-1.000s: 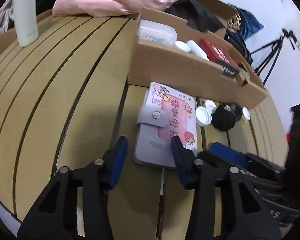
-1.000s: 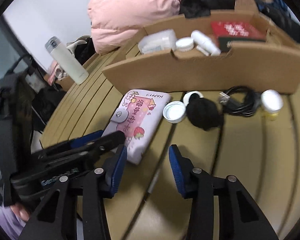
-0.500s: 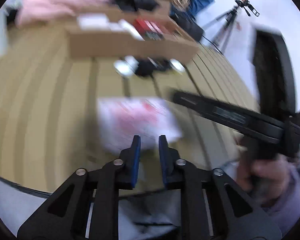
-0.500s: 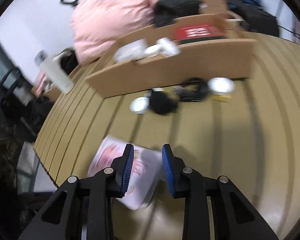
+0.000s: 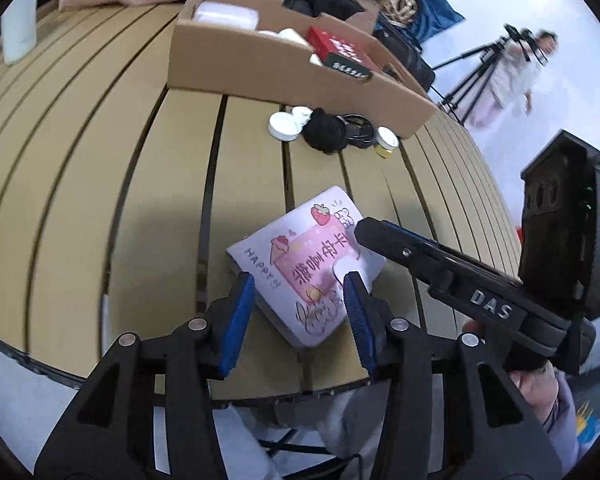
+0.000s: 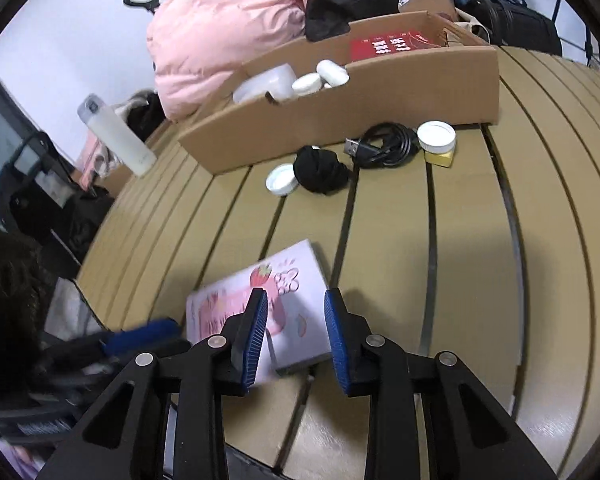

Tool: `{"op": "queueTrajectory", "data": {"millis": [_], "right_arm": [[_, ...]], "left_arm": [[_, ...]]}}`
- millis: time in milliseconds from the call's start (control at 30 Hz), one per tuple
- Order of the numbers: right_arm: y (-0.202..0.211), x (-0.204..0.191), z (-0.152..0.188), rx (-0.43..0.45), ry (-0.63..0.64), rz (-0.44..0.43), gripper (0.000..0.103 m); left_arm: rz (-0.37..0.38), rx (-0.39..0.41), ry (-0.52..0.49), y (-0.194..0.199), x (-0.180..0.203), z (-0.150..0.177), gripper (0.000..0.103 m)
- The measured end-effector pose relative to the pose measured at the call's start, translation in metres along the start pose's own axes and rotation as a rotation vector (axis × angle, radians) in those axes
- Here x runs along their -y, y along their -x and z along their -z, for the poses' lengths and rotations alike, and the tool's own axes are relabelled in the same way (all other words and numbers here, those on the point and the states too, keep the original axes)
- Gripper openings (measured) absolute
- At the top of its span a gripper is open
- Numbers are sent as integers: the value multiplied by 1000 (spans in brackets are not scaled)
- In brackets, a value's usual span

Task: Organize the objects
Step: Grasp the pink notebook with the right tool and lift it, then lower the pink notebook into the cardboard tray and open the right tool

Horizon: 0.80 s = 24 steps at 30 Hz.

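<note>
With both jaws apart, the left gripper (image 5: pixel 300 312) and right gripper (image 6: pixel 296 332) frame the pink notebook (image 5: pixel 304 264) at the slatted table's (image 5: pixel 100 200) six-o'clock edge, apparently mid-pickup; next, clamp it and carry toward the cardboard box (image 5: pixel 284 68) at twelve.

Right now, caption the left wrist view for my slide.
Open left gripper hovers over pink notebook near table edge; right gripper alongside.

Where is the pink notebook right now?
The pink notebook lies flat near the table's front edge, just ahead of both open grippers.
</note>
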State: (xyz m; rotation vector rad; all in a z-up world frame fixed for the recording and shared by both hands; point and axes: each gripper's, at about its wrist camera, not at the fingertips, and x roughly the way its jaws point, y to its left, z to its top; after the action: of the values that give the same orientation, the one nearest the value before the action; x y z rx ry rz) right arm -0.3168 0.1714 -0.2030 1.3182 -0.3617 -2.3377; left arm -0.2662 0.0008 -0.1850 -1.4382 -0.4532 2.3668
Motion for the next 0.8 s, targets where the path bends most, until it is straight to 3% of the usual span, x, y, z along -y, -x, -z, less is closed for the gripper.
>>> {"op": "queueTrajectory", "data": {"millis": [100, 133, 300, 367, 433, 467, 667, 800], "right_arm": [[-2, 0, 1, -2, 19, 5, 33], [-4, 2, 2, -13, 24, 27, 32], [-5, 12, 3, -15, -27, -14, 33], [-5, 8, 4, -20, -11, -1, 31], [-3, 4, 7, -22, -4, 8, 23], [2, 3, 9, -11, -1, 9, 19], [37, -1, 14, 67, -12, 5, 14], [74, -13, -4, 142, 9, -10, 14]], "left_arm": [[-40, 20, 32, -4, -5, -1, 20], [-47, 8, 41, -6, -8, -2, 18], [-6, 8, 107, -9, -23, -5, 18], [-21, 26, 93, -5, -18, -3, 15], [-62, 50, 57, 0, -9, -1, 14], [-62, 58, 48, 3, -6, 0, 13], [-19, 99, 45, 30, 11, -7, 10], [41, 170, 14, 65, 30, -32, 9]]}}
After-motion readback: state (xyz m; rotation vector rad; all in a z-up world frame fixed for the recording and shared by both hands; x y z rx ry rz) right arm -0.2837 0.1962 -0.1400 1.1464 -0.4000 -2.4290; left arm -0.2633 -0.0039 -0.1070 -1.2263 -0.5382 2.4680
